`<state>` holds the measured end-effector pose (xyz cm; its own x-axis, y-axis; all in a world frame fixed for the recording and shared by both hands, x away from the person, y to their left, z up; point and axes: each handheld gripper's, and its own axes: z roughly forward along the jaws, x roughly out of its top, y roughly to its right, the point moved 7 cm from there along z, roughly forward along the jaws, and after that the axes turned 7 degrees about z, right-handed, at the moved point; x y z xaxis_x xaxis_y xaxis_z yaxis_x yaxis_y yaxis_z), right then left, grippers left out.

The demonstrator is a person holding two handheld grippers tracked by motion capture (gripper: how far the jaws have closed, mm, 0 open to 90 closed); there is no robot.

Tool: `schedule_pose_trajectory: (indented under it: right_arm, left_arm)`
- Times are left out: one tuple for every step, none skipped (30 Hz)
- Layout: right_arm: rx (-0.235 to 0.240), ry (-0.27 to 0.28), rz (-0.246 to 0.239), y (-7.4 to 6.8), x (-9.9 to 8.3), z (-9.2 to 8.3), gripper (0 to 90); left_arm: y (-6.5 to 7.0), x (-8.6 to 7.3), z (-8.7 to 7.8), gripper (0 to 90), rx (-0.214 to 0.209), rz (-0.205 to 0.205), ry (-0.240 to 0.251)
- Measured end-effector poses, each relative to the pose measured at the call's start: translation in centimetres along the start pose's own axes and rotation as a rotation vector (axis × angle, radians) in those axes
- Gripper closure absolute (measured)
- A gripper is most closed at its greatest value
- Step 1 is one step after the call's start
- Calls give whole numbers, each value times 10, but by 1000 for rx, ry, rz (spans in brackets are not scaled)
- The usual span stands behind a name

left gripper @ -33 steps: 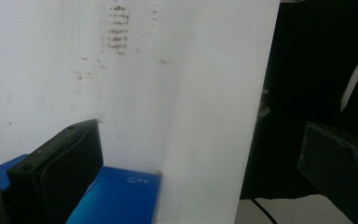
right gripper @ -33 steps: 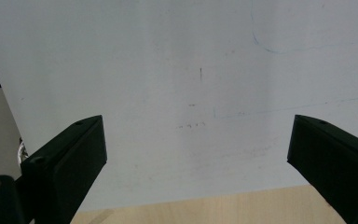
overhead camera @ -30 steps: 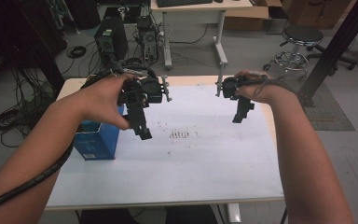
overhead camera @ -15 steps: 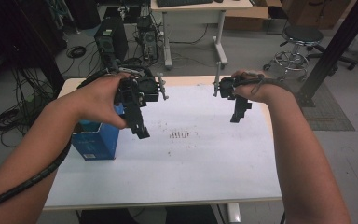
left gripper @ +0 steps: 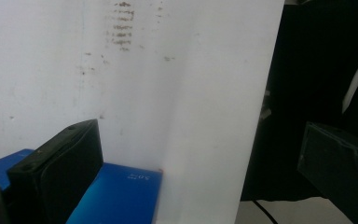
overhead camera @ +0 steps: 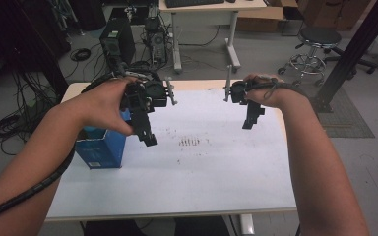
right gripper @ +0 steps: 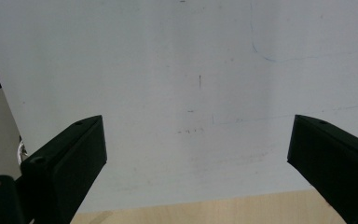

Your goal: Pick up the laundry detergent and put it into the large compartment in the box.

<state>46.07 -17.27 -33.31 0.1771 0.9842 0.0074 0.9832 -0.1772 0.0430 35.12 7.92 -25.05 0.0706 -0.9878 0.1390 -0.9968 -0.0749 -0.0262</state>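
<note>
Left gripper (overhead camera: pixel 147 136) is held above the white worktop (overhead camera: pixel 202 177), angled down toward it, with its jaws spread wide and nothing between them; in the left gripper view one jaw stands over the blue box (left gripper: pixel 116 196) and the other out past the worktop's edge over dark ground; the blue box (overhead camera: pixel 101 147) stands upright near the worktop's left edge, just beside this gripper and partly behind the left hand (overhead camera: pixel 106 103), apart from both jaws; right gripper (overhead camera: pixel 251 120) hangs over the far right part of the worktop, well apart from the box, jaws likewise released and empty, with bare white surface and a strip of the pale wooden edge (right gripper: pixel 205 212) between them; a patch of brown marks (overhead camera: pixel 194 142) lies on the worktop between the two grippers.
</note>
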Motion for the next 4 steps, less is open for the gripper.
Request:
schedule_pose_trajectory:
  right_arm:
    - [0, 0, 1, 0, 0, 0, 41]
    - [-2, 0, -1, 0, 0, 0, 41]
    - [-3, 1, -2, 0, 0, 0, 41]
    - [-3, 1, -2, 0, 0, 0, 41]
  left_arm:
    - [0, 0, 0, 2, 0, 0, 0]
    - [0, 0, 0, 1, 4, 0, -2]
    - [0, 0, -1, 2, 3, -1, 1]
    - [0, 0, -1, 1, 3, -1, 1]
